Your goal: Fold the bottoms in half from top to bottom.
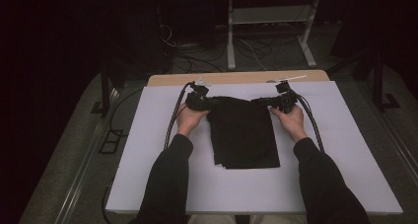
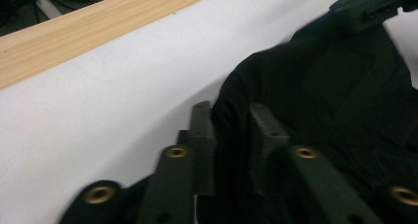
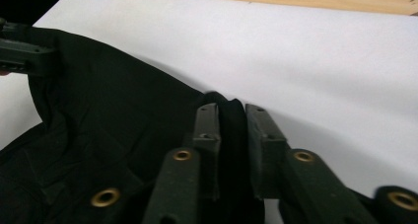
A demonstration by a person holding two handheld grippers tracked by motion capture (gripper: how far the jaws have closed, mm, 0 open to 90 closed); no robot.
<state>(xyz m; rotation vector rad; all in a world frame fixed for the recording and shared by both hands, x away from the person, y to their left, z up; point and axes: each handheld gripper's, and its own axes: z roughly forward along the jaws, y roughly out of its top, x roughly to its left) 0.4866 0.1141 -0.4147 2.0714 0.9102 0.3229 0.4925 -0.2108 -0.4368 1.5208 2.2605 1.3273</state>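
1. Looking down my left claw [image 2: 229, 110], I see its two black jaws standing a little apart. The edge of the black cloth [image 1: 244, 135] sits loose in the gap between them, so this claw is let go, not pinching.
2. My right claw [image 3: 231, 110] is the same. A fold of the cloth stands up between its jaws, and the jaws are parted and not clamped on it.
3. Both claws point in toward each other at the far end of the cloth, one at each far corner. My left claw is at the left corner and my right claw is at the right corner.
4. From each claw I can see the tip of the other one across the cloth, resting at its own corner.
5. My left hand [image 1: 190, 118] and my right hand [image 1: 292, 119] hold the claws from behind, low, just above the table. My dark sleeves [image 1: 167, 179] come in from the near side.
6. A cable [image 1: 172, 120] runs back from each claw along my arm.
7. The cloth is folded into a long shape. It lies flat on the white table top [image 1: 148, 179], in the middle between my arms. Its far end is a bit bunched up where the claws are, and its near end shows a few layers.
8. Past the white top there is a strip of light wood [image 1: 236, 78] along the far edge.
9. Behind the table the room is dark, with a pale metal frame [image 1: 268, 17] and wires on the floor.
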